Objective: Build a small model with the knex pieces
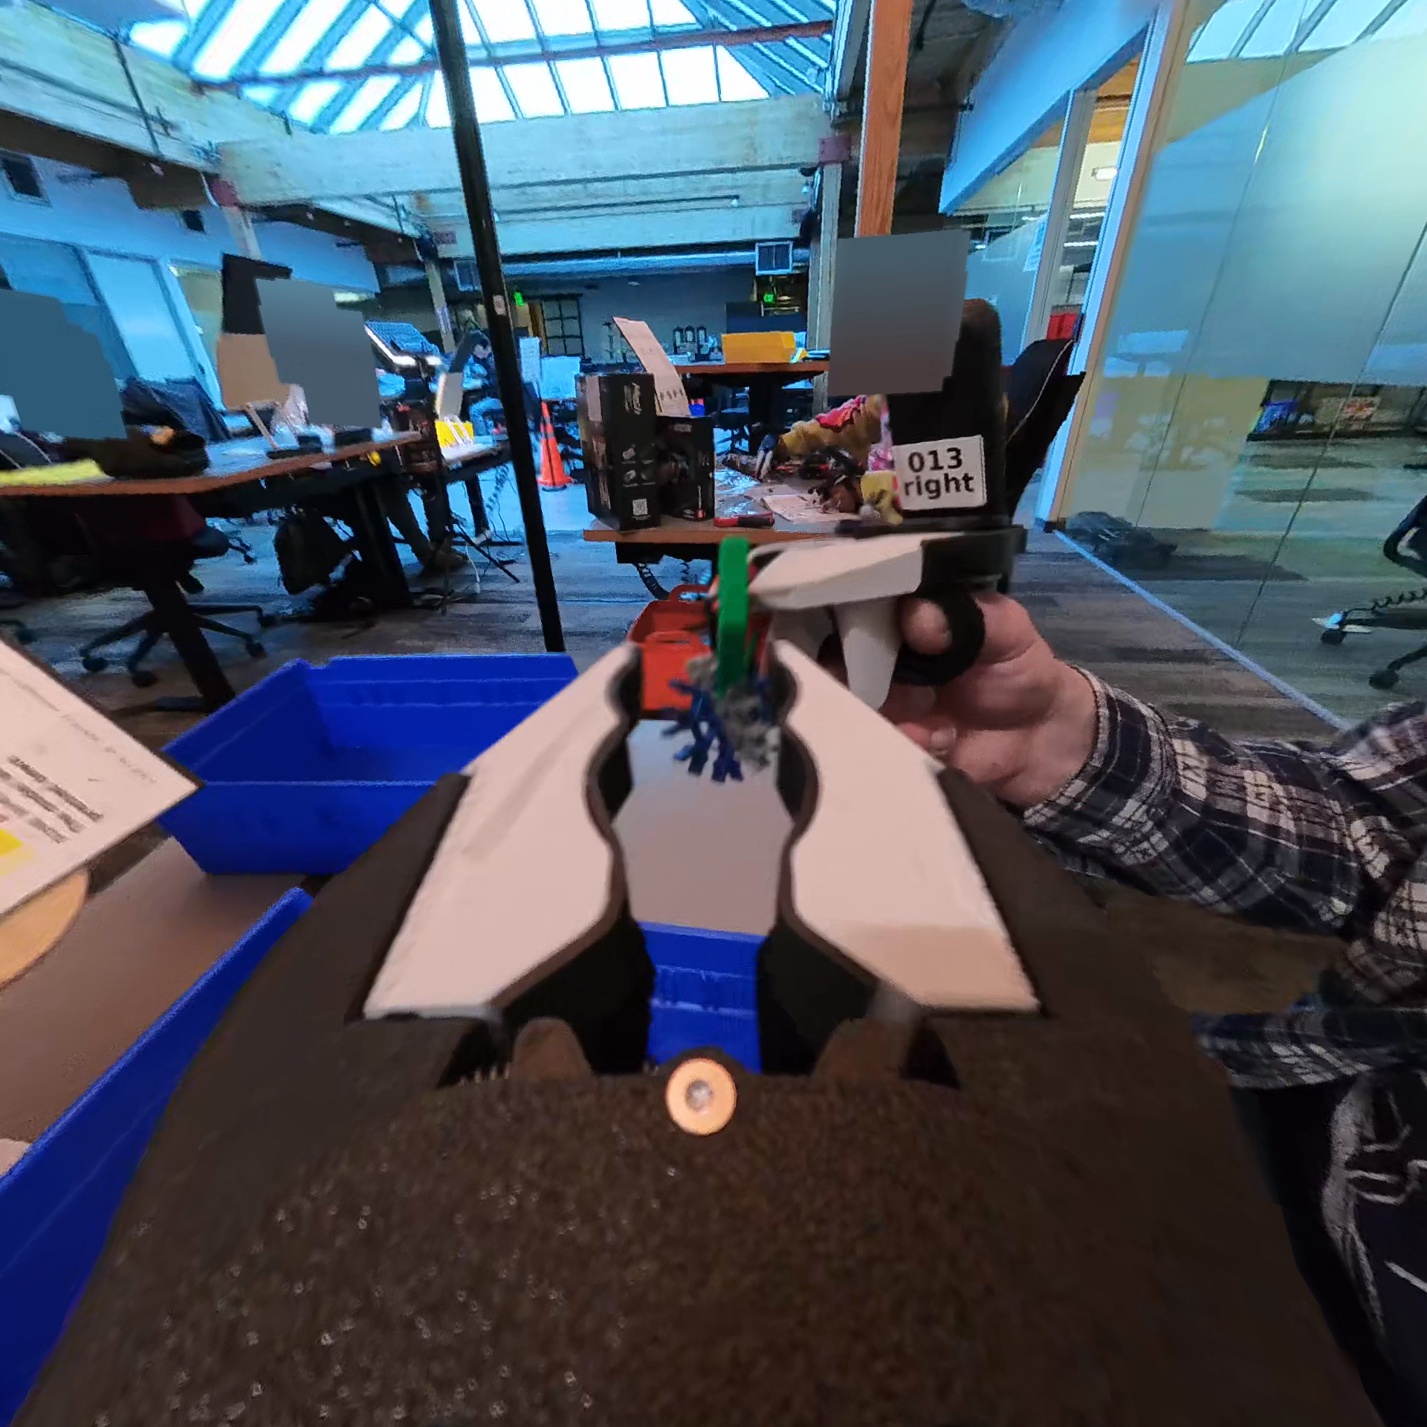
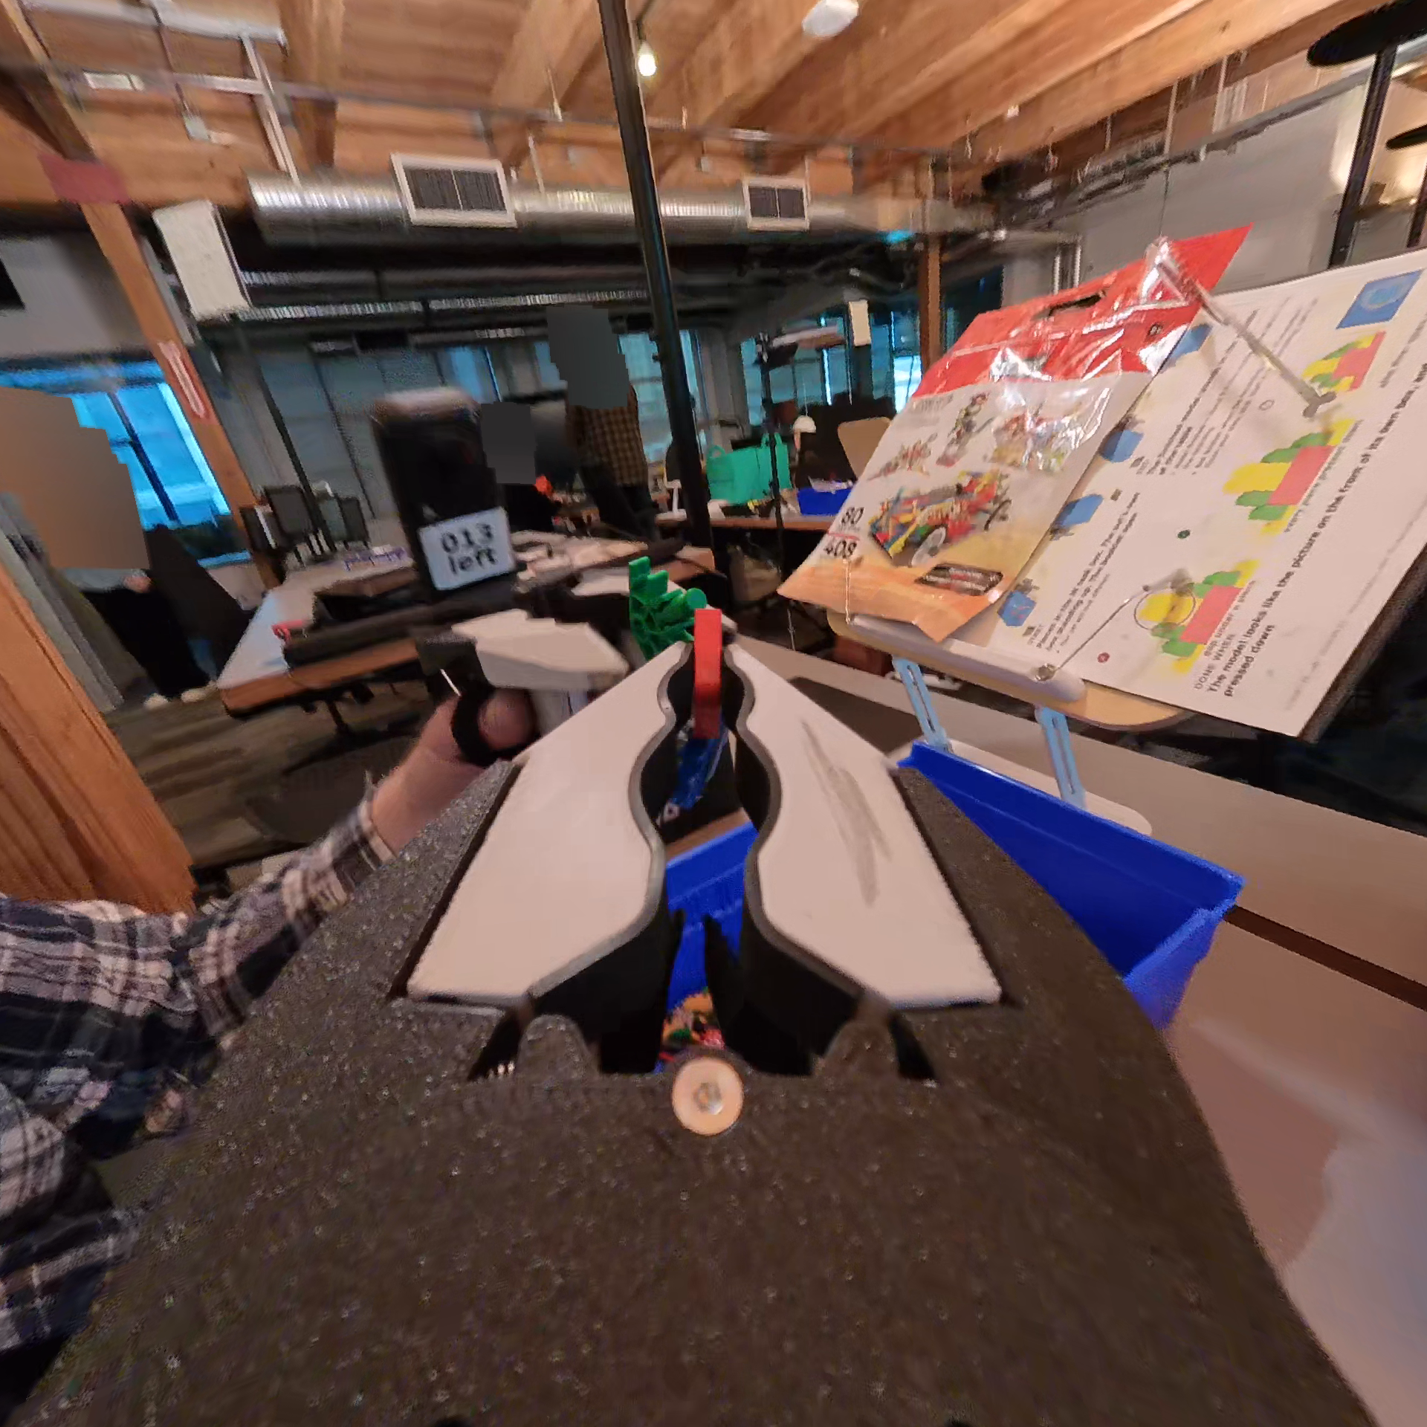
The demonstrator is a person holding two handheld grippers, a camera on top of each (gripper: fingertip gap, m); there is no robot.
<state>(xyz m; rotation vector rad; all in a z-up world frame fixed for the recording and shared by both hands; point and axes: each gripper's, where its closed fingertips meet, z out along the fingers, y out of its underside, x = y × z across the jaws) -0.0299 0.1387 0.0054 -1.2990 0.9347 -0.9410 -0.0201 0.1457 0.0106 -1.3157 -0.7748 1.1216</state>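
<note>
The left gripper (image 1: 706,679) is held up in the air above the blue bins (image 1: 363,741), and its tongs stand narrow around a small cluster of toy parts: a green piece (image 1: 732,610) stands up from the tips and blue pieces (image 1: 714,733) with some grey ones hang below it. The cluster seems to be pinched between the tips, though the picture is blurred there, so the exact contact cannot be told.

The right gripper (image 2: 706,679) is also raised, and its tongs are closed narrow on a red piece (image 2: 706,668), which stands upright between the tips; a blue piece (image 2: 699,760) hangs under it. In the right wrist view the green piece (image 2: 656,602) shows just beyond the red one, at the tip of the other gripper. The two grippers point at each other and their tips are very near (probably so that the parts can be brought together in free air, away from the bins).

A hand (image 1: 996,695) in a plaid sleeve (image 1: 1235,818) holds the right gripper's handle. At the right of the right wrist view, a sheet with coloured block pictures (image 2: 1204,494) and a toy packet (image 2: 981,494) lean on a stand above a blue bin (image 2: 1081,872), tilted toward the person for easy reading. Desks and chairs stand far behind.
</note>
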